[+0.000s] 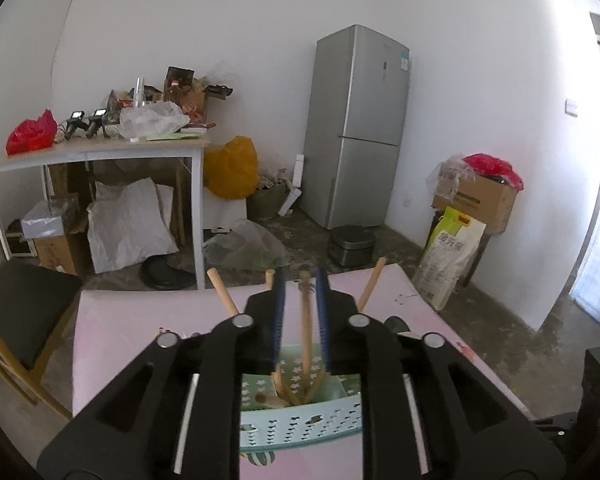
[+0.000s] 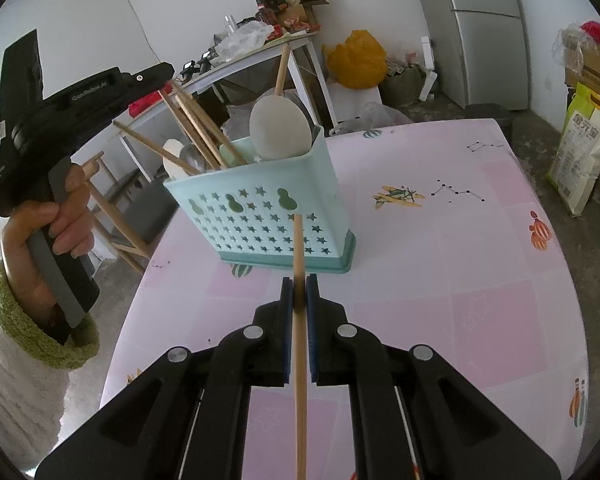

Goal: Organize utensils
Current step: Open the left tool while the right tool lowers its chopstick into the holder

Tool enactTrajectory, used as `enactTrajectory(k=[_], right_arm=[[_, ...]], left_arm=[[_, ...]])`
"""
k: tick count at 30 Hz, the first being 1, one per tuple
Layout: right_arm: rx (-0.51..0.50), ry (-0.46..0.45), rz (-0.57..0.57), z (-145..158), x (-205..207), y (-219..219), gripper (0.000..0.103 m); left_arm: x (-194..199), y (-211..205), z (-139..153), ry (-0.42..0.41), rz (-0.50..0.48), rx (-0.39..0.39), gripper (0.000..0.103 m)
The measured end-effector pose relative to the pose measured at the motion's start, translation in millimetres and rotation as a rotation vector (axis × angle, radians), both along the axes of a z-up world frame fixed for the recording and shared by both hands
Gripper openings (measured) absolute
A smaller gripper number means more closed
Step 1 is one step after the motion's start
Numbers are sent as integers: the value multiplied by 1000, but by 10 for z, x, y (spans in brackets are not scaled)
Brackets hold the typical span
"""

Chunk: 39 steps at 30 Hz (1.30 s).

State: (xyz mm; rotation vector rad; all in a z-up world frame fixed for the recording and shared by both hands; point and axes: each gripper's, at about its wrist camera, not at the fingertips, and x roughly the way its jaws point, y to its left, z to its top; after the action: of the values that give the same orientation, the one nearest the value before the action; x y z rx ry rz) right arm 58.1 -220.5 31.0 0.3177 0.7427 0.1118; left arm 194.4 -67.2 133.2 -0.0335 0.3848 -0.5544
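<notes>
The worktop [image 2: 440,264], under a pink patterned cloth, carries one task item that stands on it: a pale teal utensil caddy [image 2: 268,216] with star-shaped cut-outs, sitting near the far left corner, close to the left edge. It already holds a large white spatula [image 2: 280,128] standing head-up at its right end, a metal spoon [image 2: 192,158], a white spoon [image 2: 174,156], and a fan of wooden chopsticks [image 2: 196,128] leaning out towards the left.

The left hand-held gripper [image 1: 300,312] hangs over the caddy, seen from outside in the right wrist view as a black pistol-grip body in the person's hand. Its blue-padded fingers [image 1: 279,312] stand a little apart, with one wooden handle [image 1: 306,320] rising in the gap; neither pad looks pressed against it, so I judge it loose rather than gripped.

The right hand-held gripper [image 2: 299,312] sits nearer the front edge, its jaws closed tight on a single wooden chopstick [image 2: 299,248] that runs forward from between the pads, the tip lying in line with the caddy's near wall.

The step in hand looks like loading this last stick. The next move calls for lifting the right gripper until the tip clears the caddy's rim, tilting the stick downward over an opening free of the spatula head, and only then parting the jaws. The left gripper likely needs to move aside, or steady the sticks, to leave room.
</notes>
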Motion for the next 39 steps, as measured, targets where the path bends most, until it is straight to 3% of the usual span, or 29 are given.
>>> enactTrajectory(k=[7, 14, 28, 34, 39], right_arm=[[-17, -28, -18, 110, -74, -8, 7], [-24, -132, -15, 543, -137, -34, 7], [-141, -441, 41, 1897, 260, 190, 7], [-170, -465, 39, 2081, 677, 344, 7], [-184, -437, 42, 1965, 1003, 453, 7]], left_arm=[[-184, 253, 44, 13, -3, -57, 23], [-597, 684, 69, 5, 42, -112, 40], [-931, 1293, -884, 259, 213, -28, 57], [-940, 1410, -1078, 297, 250, -11, 60], [-915, 1404, -1106, 270, 265, 26, 62]])
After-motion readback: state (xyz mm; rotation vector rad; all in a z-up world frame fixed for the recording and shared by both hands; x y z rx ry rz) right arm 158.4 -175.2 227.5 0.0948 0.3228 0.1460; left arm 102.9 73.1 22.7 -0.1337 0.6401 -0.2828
